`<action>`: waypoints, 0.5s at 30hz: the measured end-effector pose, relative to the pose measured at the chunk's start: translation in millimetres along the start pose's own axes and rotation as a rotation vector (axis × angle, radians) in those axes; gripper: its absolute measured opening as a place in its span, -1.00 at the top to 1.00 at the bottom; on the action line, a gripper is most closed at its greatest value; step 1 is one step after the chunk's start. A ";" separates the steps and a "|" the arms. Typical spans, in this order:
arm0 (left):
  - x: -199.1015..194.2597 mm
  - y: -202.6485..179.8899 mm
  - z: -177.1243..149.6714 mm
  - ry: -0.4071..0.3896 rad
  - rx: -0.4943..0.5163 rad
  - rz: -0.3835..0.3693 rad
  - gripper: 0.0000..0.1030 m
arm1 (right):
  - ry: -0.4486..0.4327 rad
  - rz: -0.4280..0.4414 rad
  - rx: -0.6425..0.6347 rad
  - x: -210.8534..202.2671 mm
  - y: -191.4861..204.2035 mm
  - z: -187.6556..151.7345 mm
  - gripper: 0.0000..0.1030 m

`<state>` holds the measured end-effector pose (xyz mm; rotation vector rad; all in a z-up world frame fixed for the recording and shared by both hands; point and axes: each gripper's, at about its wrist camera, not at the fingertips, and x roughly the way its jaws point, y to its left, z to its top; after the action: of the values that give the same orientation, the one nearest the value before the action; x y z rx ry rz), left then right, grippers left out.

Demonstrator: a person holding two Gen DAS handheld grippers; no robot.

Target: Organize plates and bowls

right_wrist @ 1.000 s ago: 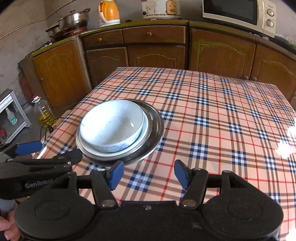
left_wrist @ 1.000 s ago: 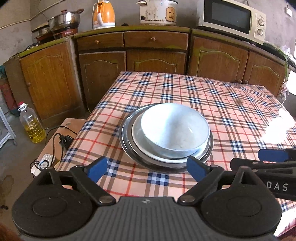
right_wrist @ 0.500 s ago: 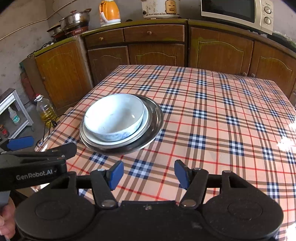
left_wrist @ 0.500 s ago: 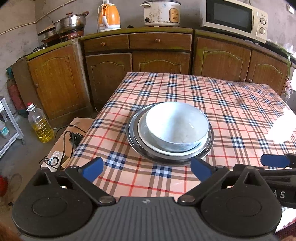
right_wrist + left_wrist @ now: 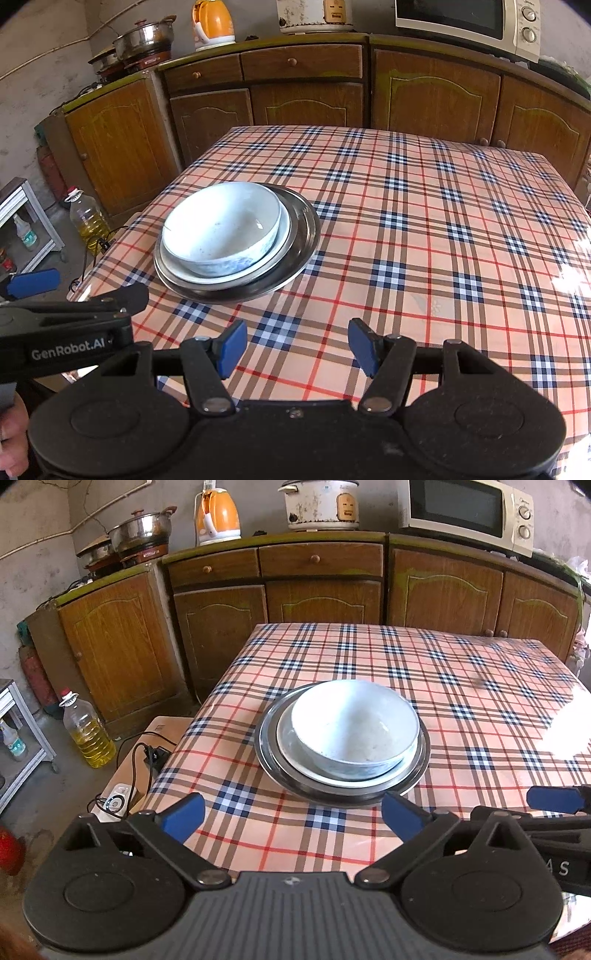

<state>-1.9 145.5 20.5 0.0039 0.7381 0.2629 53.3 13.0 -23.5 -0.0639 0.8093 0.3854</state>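
A white ceramic bowl with faint blue markings sits nested in a white ceramic plate, itself inside a wide stainless-steel plate, all stacked on the plaid oilcloth table near its left edge. The ceramics are likely stiff, breakable and glazed-slick, the steel lighter but slippery; the bowl's rim is probably the best hold, one finger inside and one outside.

The left gripper hangs just in front of the stack, tilted downward, jaws spread as wide as they go, having just widened, nothing between them. The right gripper, to the stack's right, tilts down likewise, jaws parted and empty.
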 end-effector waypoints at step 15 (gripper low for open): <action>2.0 0.6 -0.3 0.004 0.012 0.007 -1.00 | 0.012 -0.006 -0.003 4.8 1.8 -0.1 -0.42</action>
<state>-0.9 146.5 19.0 0.0177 0.7440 0.2652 55.5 16.2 -26.8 -0.0718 0.8205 0.3807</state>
